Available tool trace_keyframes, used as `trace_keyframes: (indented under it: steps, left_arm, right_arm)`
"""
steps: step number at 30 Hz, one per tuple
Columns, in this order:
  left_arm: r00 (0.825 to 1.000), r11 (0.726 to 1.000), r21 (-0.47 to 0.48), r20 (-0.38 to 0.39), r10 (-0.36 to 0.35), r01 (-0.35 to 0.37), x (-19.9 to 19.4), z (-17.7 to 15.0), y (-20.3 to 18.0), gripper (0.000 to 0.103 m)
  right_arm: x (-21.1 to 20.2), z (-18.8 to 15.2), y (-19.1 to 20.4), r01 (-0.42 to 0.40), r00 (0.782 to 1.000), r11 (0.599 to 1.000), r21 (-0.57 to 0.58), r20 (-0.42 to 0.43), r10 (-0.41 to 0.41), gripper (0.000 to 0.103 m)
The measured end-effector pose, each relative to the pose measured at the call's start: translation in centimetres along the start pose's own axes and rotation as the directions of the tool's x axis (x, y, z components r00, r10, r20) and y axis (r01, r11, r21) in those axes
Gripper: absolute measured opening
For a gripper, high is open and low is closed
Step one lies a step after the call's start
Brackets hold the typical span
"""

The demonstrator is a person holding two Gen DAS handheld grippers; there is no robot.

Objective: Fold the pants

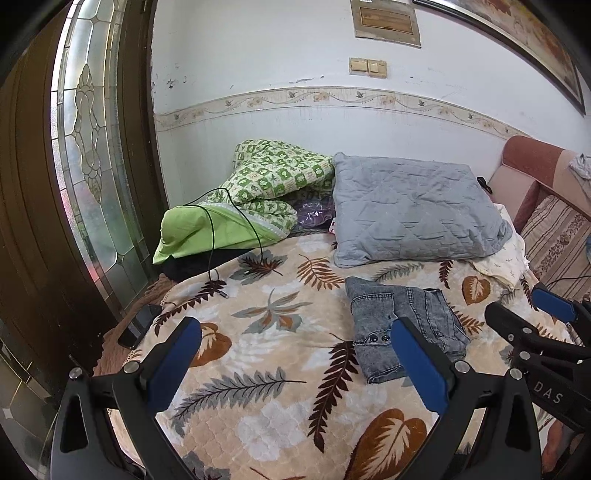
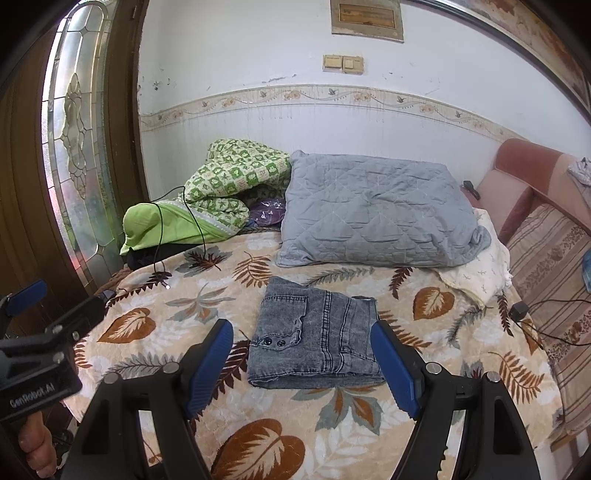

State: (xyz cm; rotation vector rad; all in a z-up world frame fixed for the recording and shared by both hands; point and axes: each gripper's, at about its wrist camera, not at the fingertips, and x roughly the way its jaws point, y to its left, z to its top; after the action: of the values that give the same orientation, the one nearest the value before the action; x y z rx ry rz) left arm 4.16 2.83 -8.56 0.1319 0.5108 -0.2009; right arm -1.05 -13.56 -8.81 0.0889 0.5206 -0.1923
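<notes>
My left claw (image 1: 295, 354) hangs wide open over the leaf-print blanket (image 1: 266, 369), empty. Folded grey jeans (image 2: 314, 339) lie flat mid-bed, near the grey pillow (image 2: 373, 218). My right claw (image 2: 303, 362) spread open just short of them, touching nothing.

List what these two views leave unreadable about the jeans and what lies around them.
- Jeans, left wrist view: near edge hidden behind the left claw finger.
- Dark item under the green quilt, both views: mostly covered.
- Phone-like object, left wrist view: dim, at the bed edge.
- Wall plaque: cut off by the top edge.
</notes>
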Motion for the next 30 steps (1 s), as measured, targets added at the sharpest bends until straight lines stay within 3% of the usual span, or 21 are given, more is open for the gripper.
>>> trace_keyframes:
  steps: [11,17,20,23,26,30]
  left_arm:
    - [1.0,1.0,0.004,0.027,-0.004,0.004,0.2,1.0,-1.8,0.102]
    - [0.996,0.996,-0.022,-0.024,-0.081,0.081,2.7,1.3,-3.7,0.102]
    - [0.988,0.993,-0.045,-0.11,-0.109,0.104,6.1,0.6,-3.8,0.102]
    - [0.981,0.985,-0.161,-0.167,-0.095,0.068,9.7,-0.3,-2.1,0.102]
    - [0.979,0.98,-0.197,-0.195,-0.059,0.02,11.8,-0.7,-1.4,0.102]
    - [0.987,0.988,-0.157,-0.16,-0.018,-0.007,12.4,-0.3,-2.4,0.102]
  right_arm:
    - [1.6,0.0,-0.8,-0.054,0.999,0.998,-0.015,-0.01,0.054,0.08]
    - [3.3,-0.3,-3.2,-0.072,0.997,0.997,0.013,-0.021,0.073,0.08]
    - [4.8,-0.8,-6.5,-0.043,0.998,0.997,0.059,-0.034,0.045,0.08]
    - [6.5,-1.6,-11.1,0.018,0.998,0.99,0.137,-0.058,-0.01,0.08]
    - [8.6,-3.3,-16.5,0.105,0.989,0.97,0.22,-0.124,-0.079,0.08]
    - [10.3,-5.5,-21.4,0.182,0.973,0.944,0.276,-0.189,-0.132,0.08]
